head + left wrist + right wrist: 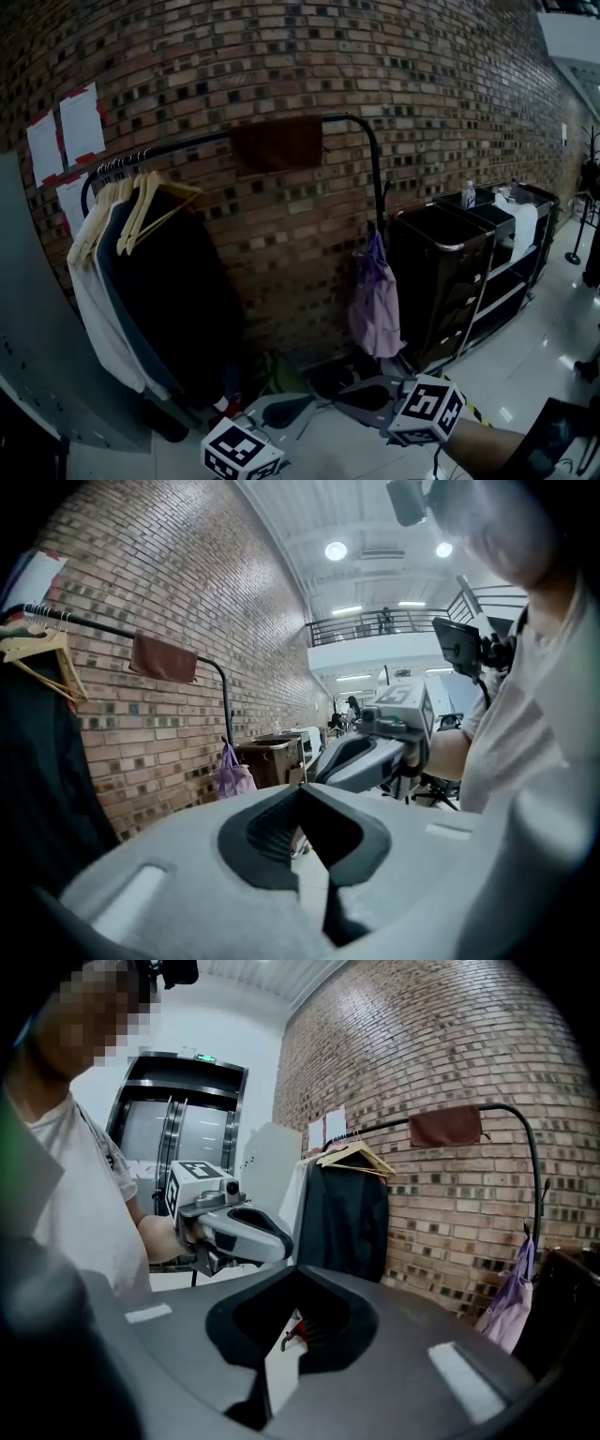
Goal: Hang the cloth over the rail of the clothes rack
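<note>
The left gripper (302,791) is tilting slightly downward, its jaws pressing together with nothing between them. The right gripper (297,1275) is doing likewise, its jaws closed and empty. Both are hovering low and near, side by side, with their tips angling toward each other. The right forearm (487,450) is reaching in from the near right.

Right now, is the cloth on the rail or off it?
On. The brown cloth hangs draped over the rack's top rail, folded across it with fabric hanging down below the bar.
</note>
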Motion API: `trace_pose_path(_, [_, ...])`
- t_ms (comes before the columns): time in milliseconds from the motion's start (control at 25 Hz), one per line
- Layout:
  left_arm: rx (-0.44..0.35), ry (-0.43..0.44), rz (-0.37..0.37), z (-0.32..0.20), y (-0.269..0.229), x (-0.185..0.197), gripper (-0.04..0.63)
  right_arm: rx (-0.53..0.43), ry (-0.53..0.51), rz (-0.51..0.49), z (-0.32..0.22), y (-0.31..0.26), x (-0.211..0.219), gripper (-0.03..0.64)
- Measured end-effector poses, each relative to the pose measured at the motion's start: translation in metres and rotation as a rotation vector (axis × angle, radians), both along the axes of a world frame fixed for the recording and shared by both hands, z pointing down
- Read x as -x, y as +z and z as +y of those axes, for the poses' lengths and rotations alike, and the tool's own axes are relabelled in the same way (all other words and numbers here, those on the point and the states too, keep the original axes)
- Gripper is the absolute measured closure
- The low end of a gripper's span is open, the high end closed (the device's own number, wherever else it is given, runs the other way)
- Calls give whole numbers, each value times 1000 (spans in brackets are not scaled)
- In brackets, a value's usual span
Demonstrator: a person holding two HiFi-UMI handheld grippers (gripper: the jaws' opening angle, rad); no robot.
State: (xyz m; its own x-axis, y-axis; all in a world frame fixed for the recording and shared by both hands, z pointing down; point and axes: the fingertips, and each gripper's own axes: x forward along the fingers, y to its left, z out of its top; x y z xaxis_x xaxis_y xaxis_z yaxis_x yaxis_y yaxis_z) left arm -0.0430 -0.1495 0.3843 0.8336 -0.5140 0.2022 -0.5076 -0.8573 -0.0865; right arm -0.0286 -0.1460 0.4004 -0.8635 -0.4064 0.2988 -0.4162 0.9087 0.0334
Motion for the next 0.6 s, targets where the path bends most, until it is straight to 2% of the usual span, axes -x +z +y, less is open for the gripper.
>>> trace_pose_path(240, [-13, -20, -4, 15, -6, -6, 594, -19, -17, -12, 16, -10, -5, 616])
trace_pose_path(600, [-11, -14, -15, 35, -5, -37, 594, -14, -50, -4, 34, -12, -28, 616])
